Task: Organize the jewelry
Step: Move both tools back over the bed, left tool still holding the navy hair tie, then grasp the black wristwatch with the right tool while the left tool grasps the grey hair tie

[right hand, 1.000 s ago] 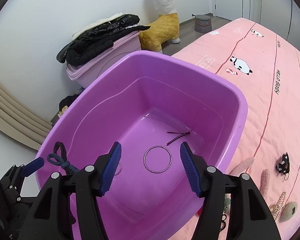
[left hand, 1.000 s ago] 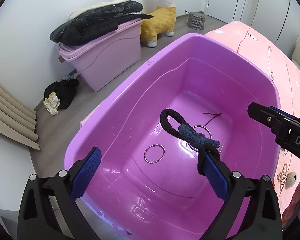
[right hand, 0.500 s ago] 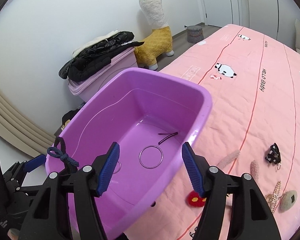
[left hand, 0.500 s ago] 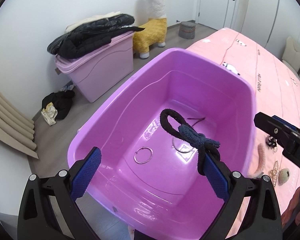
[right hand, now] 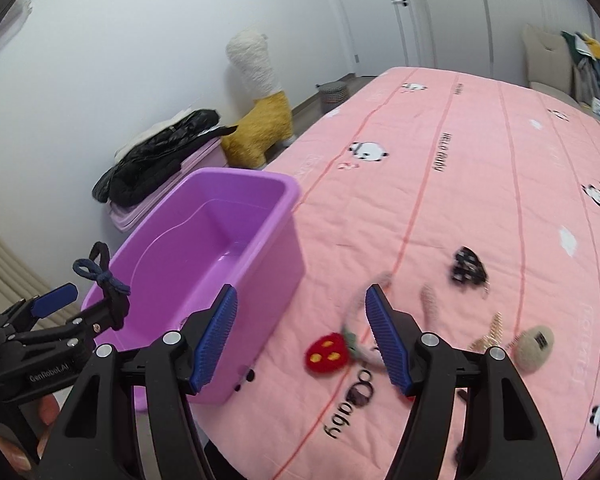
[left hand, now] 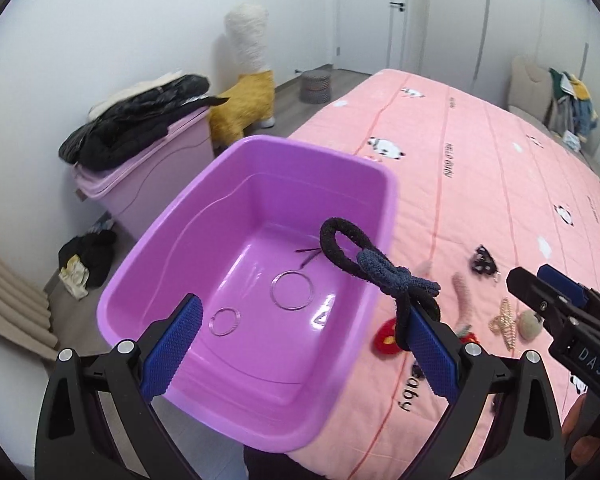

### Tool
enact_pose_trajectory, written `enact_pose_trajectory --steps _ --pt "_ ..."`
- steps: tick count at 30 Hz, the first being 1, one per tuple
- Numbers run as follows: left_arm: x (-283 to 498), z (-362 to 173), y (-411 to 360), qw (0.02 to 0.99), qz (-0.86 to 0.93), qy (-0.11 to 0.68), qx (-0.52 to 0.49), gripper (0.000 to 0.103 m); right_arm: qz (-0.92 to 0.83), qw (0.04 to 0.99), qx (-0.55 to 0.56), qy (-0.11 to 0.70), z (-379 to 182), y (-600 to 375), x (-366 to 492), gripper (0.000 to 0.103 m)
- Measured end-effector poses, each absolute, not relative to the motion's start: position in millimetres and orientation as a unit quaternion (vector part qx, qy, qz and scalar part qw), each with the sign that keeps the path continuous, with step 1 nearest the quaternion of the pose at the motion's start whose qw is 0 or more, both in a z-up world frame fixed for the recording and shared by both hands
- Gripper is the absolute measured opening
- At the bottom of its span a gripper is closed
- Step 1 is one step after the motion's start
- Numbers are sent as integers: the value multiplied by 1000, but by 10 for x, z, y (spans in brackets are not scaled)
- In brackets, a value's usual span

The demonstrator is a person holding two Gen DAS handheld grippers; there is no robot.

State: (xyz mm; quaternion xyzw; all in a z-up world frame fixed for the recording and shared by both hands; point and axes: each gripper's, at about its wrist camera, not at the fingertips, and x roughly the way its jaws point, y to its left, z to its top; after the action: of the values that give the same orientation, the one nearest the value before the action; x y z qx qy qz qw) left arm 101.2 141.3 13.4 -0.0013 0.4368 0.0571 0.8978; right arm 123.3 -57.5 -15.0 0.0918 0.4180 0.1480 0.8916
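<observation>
My left gripper [left hand: 300, 340] is open, with a black and navy knotted hair tie [left hand: 374, 268] hooked over its right finger, above the purple tub [left hand: 168, 240]. The tub holds two metal hoops [left hand: 292, 290] and a dark hairpin [left hand: 310, 254]. In the right wrist view the left gripper [right hand: 80, 304] carries the hair tie [right hand: 100, 270] left of the tub [right hand: 276, 232]. My right gripper [right hand: 300, 340] is open and empty above the pink bed, over a red strawberry clip [right hand: 326, 354]. A black bow [right hand: 466, 266], a gold claw clip [right hand: 492, 332] and a beige round clip [right hand: 534, 346] lie nearby.
The pink bedspread [right hand: 480, 168] stretches far to the right. A lidded pink storage box with black jackets [left hand: 140, 120] and a yellow alpaca toy [left hand: 248, 100] stand on the floor beyond the tub. Clothes [left hand: 84, 260] lie on the floor at left.
Both grippers have pulled back and swung right, away from the tub; the bed items now show. The hair tie still hangs on the left gripper's finger.
</observation>
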Motion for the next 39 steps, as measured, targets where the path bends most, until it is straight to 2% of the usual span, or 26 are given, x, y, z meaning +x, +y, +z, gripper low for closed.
enact_pose_trajectory --steps 11,21,28,31,39 --pt "702 177 571 909 -33 414 30 96 65 905 122 403 -283 -1469 505 64" --pt "536 -39 -25 904 -85 416 58 96 12 904 146 401 -466 -1985 -117 68" --pt "413 -232 -220 894 -102 432 67 96 -17 905 143 401 -615 -2124 -445 68" --pt "342 -313 -268 891 -104 436 71 96 -26 905 148 398 -685 -2168 -582 73" --pt "258 -569 -136 882 -89 456 74 96 -42 894 166 414 -992 -2262 -788 73"
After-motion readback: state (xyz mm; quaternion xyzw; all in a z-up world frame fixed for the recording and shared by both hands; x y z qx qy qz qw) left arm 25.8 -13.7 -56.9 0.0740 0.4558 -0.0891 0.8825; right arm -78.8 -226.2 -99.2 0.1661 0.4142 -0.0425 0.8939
